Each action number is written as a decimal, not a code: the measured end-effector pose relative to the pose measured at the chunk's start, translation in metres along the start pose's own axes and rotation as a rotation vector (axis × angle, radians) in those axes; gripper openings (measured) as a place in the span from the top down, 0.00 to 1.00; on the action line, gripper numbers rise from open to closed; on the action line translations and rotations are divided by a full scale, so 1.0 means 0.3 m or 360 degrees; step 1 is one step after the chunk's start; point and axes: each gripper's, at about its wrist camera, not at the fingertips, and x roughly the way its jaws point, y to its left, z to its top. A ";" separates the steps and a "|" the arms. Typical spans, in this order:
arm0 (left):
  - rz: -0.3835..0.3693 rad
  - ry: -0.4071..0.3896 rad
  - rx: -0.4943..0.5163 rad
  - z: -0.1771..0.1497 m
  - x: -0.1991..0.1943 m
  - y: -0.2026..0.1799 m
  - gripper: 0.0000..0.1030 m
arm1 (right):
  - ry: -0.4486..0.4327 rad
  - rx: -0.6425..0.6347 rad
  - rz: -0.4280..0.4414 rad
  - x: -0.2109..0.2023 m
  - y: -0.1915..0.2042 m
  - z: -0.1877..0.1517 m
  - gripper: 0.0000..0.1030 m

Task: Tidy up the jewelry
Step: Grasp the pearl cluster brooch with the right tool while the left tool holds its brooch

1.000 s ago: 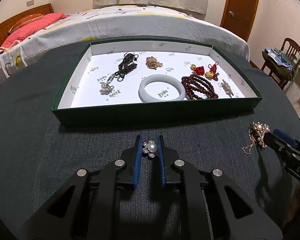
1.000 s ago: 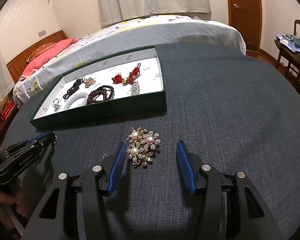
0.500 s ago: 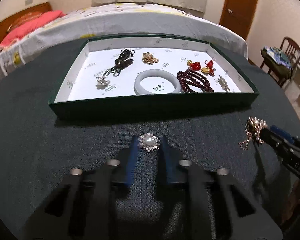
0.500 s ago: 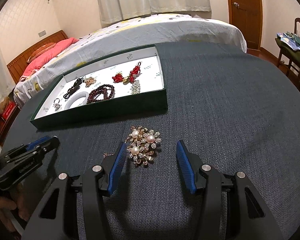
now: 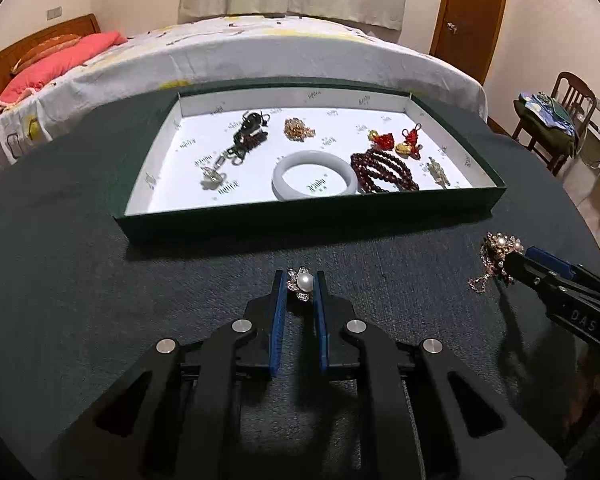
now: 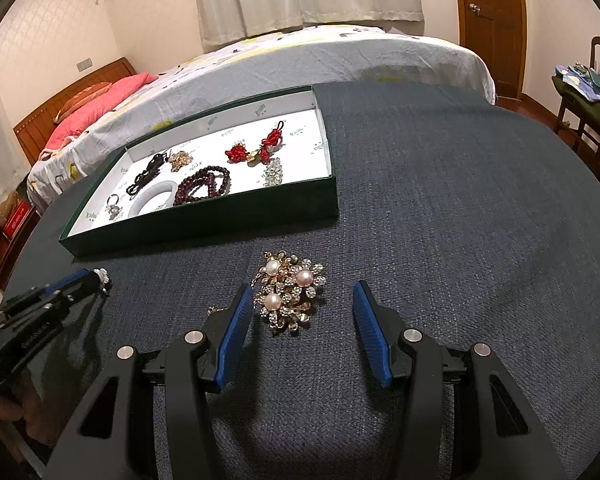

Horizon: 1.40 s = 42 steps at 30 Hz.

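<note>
Left gripper (image 5: 300, 286): jaws just closed further, pads now pinching pearl flower ring (image 5: 302, 283); ready for tray (image 5: 308, 222). Right gripper (image 6: 300, 316): half open, straddling pearl brooch (image 6: 290, 290), unclamped.

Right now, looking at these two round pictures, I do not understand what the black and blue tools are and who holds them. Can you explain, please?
There is no robot here. A person holds a two-finger gripper in each hand, and a wide-angle camera on each gripper looks along its fingers. One picture comes from the left gripper, the other from the right gripper. The left jaws have just been closing and now pinch a small pearl brooch. The right jaws stand open around a large pearl brooch, which lies on the dark table; this gripper holds nothing. Behind them is a green tray with a white bangle, dark red beads and other pieces.
</note>
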 end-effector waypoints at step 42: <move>-0.0028 -0.0050 0.0017 0.003 -0.054 0.012 0.98 | 0.0032 -0.0025 0.0011 0.021 0.032 0.015 0.36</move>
